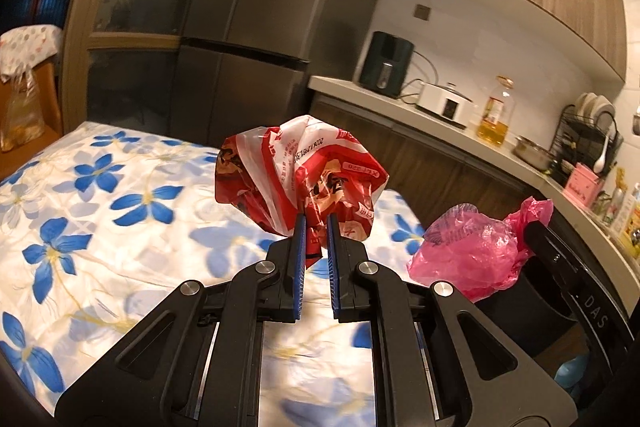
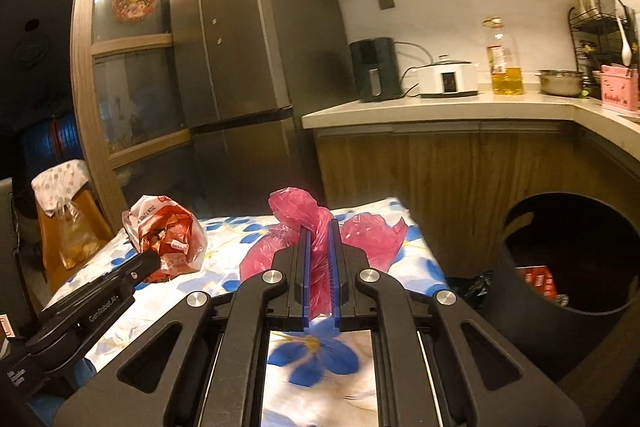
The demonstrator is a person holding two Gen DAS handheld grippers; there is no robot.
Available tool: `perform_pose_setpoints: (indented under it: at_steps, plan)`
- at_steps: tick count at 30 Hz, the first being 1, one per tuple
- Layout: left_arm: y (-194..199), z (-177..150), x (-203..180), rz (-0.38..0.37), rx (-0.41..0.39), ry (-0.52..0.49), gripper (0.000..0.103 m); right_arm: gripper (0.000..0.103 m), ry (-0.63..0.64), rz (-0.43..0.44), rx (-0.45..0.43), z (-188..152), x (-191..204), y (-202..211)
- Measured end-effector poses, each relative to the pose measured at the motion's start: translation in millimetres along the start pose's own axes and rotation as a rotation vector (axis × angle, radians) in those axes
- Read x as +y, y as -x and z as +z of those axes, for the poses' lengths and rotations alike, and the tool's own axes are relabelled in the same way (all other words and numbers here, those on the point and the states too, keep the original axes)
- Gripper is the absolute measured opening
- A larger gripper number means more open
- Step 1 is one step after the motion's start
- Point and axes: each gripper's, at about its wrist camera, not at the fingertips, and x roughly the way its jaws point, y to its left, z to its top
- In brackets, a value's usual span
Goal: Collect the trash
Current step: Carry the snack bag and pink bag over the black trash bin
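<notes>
My left gripper is shut on a crumpled red-and-white plastic wrapper and holds it above the table with the blue-flowered cloth. My right gripper is shut on a crumpled pink plastic bag, also above the table. The pink bag and the right gripper's body show at the right of the left wrist view. The wrapper and the left gripper show at the left of the right wrist view. A round black trash bin stands open right of the table, with some red trash inside.
A dark fridge stands behind the table. A kitchen counter holds an air fryer, a white cooker, an oil bottle, a metal pot and a dish rack. A chair with a bag stands at the left.
</notes>
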Motion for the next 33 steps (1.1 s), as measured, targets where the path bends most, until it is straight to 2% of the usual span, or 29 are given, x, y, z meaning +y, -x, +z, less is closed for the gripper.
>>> perform_pose_setpoints:
  at_steps: [10, 23, 33]
  plan:
    - [-5.4, -5.9, -66.9, -0.117, 0.006, -0.066, 0.009, 0.009, -0.04, -0.114, -0.056, 10.7, -52.4, 30.1]
    - [-22.3, -21.9, -175.6, -0.296, 0.041, -0.154, 0.009, 0.009, -0.09, -0.299, -0.09, 19.2, -134.0, 60.3]
    - [-37.0, -31.8, -239.1, -0.397, 0.058, -0.22, 0.009, 0.009, -0.113, -0.389, -0.109, 18.1, -172.1, 72.1]
